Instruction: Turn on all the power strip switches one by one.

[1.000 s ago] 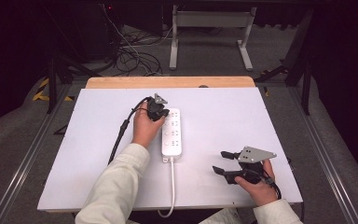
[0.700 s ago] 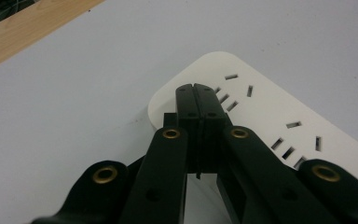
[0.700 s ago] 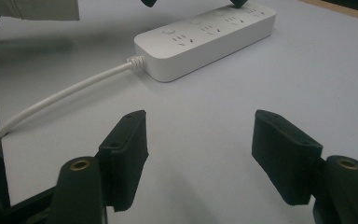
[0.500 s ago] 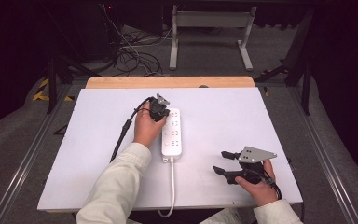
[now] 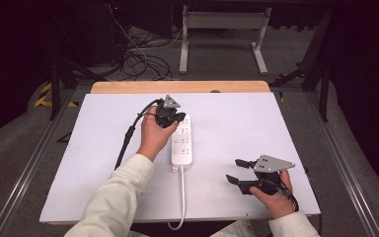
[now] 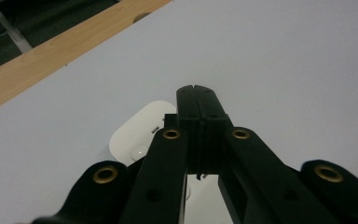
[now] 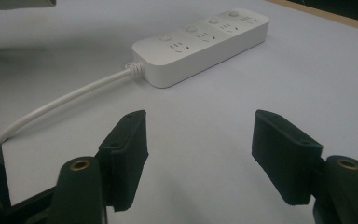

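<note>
change: none, both hands stayed put | left tool (image 6: pixel 196 91) closed, empty, over white plastic power strip (image 5: pixel 183 143) | right tool (image 7: pixel 199 154) wide open, empty, idle on white counter (image 5: pixel 237 123)

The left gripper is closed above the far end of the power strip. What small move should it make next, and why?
Probably lower the left gripper a little, straight down. Its jaws are shut with nothing between them and hang over the far end of the white power strip, where a round button sits just beside the tips. The right gripper rests open, apart from the strip.
</note>
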Demonstrator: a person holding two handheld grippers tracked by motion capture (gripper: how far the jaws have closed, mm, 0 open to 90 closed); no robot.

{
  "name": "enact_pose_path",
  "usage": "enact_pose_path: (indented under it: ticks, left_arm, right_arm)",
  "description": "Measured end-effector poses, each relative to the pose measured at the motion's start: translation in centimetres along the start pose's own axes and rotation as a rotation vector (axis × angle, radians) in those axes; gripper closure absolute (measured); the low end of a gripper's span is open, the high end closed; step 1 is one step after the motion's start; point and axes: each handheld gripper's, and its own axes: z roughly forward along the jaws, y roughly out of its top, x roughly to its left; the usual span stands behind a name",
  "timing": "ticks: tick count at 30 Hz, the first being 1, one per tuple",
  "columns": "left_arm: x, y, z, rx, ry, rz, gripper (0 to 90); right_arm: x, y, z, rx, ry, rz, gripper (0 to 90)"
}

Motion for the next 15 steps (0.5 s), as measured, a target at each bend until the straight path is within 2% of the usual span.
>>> enact_pose_path:
  ticks: [1,2,5,7,11,15]
  left_arm:
    - [-0.1,0.1,-0.5,-0.009,-0.004,-0.001,87.6]
    - [-0.3,0.3,-1.0,-0.019,-0.004,0.008,80.4]
    - [-0.7,0.6,-2.7,-0.035,-0.012,0.030,75.0]
    - [-1.2,0.6,-3.8,-0.038,-0.032,0.033,70.5]
    - [-2.0,0.2,-6.0,-0.064,-0.051,0.048,57.4]
    - [-2.4,-0.5,-8.1,-0.104,-0.063,0.043,50.6]
  right_arm:
    - [0.0,0.0,0.0,0.000,-0.001,0.000,36.6]
    - [0.0,0.0,0.0,0.001,-0.002,0.000,36.5]
    - [0.0,0.0,0.0,0.003,-0.004,-0.001,36.3]
    - [0.0,0.0,-0.1,0.000,-0.005,0.000,36.2]
    - [-0.1,0.0,-0.1,-0.005,-0.011,0.005,34.9]
    - [-0.1,0.0,-0.1,-0.008,-0.019,0.002,34.5]
